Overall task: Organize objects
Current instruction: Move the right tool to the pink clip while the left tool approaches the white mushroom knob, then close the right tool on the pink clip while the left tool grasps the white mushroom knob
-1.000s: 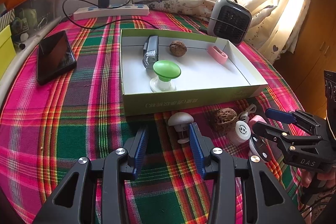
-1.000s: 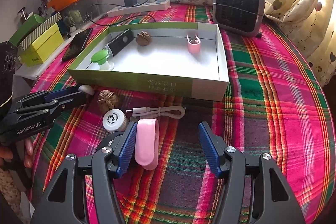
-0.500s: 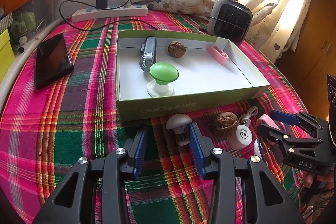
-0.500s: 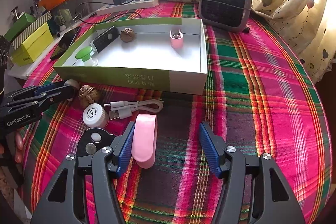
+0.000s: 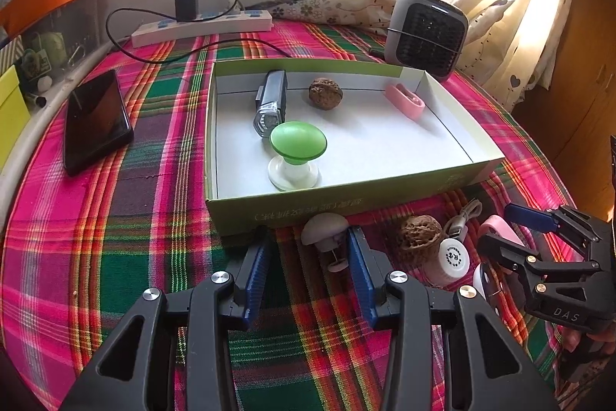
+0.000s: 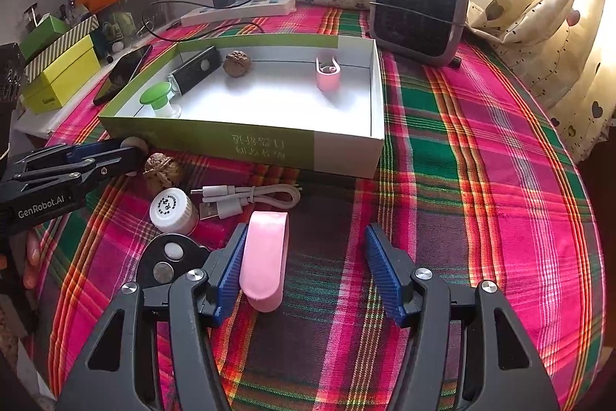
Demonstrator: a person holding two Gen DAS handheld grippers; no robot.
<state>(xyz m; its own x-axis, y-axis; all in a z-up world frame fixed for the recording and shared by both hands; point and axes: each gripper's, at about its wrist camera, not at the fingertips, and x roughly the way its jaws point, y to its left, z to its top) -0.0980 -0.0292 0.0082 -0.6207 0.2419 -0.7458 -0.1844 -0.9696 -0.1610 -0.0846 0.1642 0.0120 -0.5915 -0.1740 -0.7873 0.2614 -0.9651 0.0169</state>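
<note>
**A:** What's hard to read here? The black remote [image 6: 169, 262] is half tucked under the right gripper [image 6: 304, 268], and the left gripper's [image 5: 306, 270] pad covers part of the white mushroom piece [image 5: 325, 232].

**B:** Yeah, I can't tell if that pad touches it. Both sets of jaws are spread, nothing pinched (the pink clip [image 6: 265, 257] lies against the right gripper's left pad, with a wide gap to the other pad).

**A:** Around it?

**B:** A walnut [image 6: 162, 170], a white bottle [image 6: 173, 210] and a white cable [image 6: 250, 199] lie on the plaid cloth [image 6: 481, 199], just before the green box [image 6: 269, 149], which holds a green mushroom piece [image 5: 297, 153].
</note>
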